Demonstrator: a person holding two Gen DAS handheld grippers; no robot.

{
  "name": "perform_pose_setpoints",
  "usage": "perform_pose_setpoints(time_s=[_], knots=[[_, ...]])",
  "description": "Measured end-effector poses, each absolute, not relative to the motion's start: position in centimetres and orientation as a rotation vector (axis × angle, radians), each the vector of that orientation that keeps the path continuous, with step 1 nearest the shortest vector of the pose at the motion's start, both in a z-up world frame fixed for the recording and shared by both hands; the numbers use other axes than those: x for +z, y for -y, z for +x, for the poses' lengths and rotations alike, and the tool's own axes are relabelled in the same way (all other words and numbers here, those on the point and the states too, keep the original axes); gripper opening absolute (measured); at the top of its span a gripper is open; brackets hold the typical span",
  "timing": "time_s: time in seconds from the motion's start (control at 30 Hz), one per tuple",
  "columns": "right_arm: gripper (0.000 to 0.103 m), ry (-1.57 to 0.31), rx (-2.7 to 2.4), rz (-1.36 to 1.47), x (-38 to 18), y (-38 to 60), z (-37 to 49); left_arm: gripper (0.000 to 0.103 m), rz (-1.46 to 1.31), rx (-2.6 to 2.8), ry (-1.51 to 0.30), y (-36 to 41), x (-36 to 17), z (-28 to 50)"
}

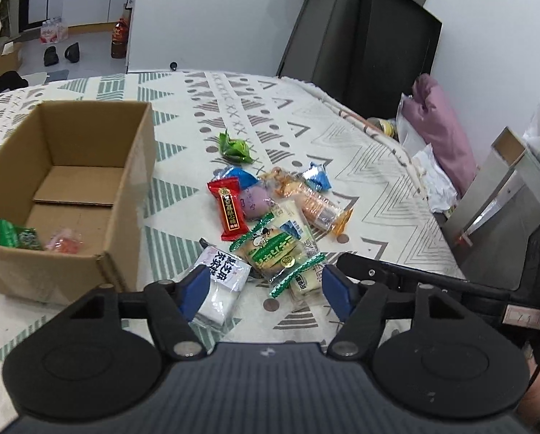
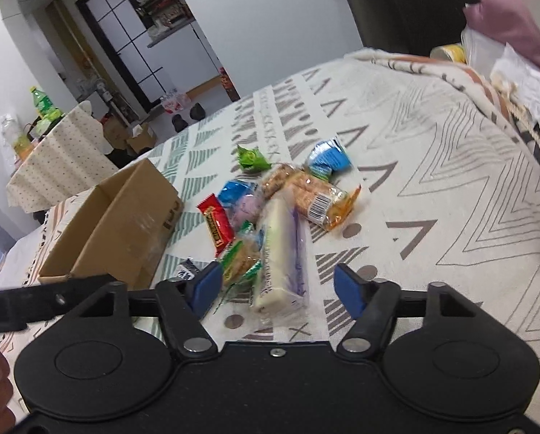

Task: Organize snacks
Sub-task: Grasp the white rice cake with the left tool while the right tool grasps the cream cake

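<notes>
Patterned tablecloth under a loose heap of wrapped snacks; beside it, cardboard box with two packets inside; left gripper spread wide over the green-wrapped cake; right gripper spread around the long white bar, gripping nothing.

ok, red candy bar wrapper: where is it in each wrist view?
Left wrist: the red wrapper lies at centre, on the left edge of the snack pile, right of the cardboard box.
Right wrist: the red wrapper is left of centre, between the box and the pile.
Shared landmark: the green twisted candy beyond the pile.
</notes>
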State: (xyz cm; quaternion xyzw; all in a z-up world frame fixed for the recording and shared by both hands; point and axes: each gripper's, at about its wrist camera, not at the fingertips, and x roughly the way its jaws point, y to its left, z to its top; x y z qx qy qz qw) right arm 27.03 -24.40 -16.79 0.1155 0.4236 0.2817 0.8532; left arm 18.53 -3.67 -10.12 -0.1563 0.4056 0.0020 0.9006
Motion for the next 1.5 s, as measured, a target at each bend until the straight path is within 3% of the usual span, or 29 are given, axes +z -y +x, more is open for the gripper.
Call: perform_pose_setpoints(time_s=[0.13,0.53,0.7,0.97,1.23,1.5], knots=[[0.055,-0.915,0.584,0.244,-17.9,24.1,27.5,0.067,-0.305,0.023,-0.850,3.8,-11.6,19.7],[0.050,-0.966,0.575,0.267,-20.2,23.3,28.5,0.067,-0.196,0.070,-0.864,5.0,-14.6,22.0],[0.031,-0.971,0.598,0.284,-20.7,22.8,28.9,0.067,-0.116,0.125,-0.868,4.8,-15.6,22.4],[0.026,-0.960,0.567,0.295,-20.1,23.7,27.7,0.067,-0.103,0.145,-0.920,4.7,-17.7,21.9],[0.028,-0.995,0.516,0.253,-18.8,25.1,25.8,0.054,-0.155,0.139,-0.937,4.5,-17.3,21.0],[0.046,-0.981,0.523,0.228,-19.2,24.1,26.5,0.049,-0.222,0.127,-0.968,4.1,-16.7,20.3]])
